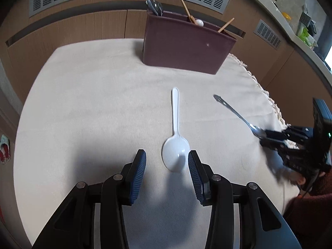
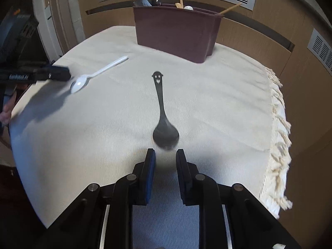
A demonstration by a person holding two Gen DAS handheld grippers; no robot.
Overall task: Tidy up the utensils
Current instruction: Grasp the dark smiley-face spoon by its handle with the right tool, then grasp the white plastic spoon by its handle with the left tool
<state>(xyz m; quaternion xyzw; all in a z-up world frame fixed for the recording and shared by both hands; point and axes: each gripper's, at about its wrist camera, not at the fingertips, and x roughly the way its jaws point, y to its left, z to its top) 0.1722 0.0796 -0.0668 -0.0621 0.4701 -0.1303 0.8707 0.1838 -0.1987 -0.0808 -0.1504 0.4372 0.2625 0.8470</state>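
1. The room had wood-panel walls with long vent grilles, and everything sat on a table under a cream cloth (image 2: 207,95) with a fringe down one edge.
2. The biggest thing on it was the maroon caddy (image 1: 182,43) at the far end. It already had a few utensils poking out, wooden sticks and a white knob among them, so I'd guess that's where the loose stuff was headed.
3. The left gripper (image 1: 167,160) hovered low over the cloth, jaws spread wide and gripping nothing. The bowl of the white spoon (image 1: 176,143) lay right between its tips, handle pointing at the caddy. Looked lined up for a grab by the bowl end, pads not on it yet.
4. The right gripper (image 2: 165,155) was about half open and also empty. It sat just short of the metal spoon (image 2: 165,122), with the bowl just ahead of the tips rather than between them.
5. That metal spoon had a little smiley cut into the handle end, and it also pointed toward the caddy. Both spoons were lying flat on the cloth, well apart from each other.
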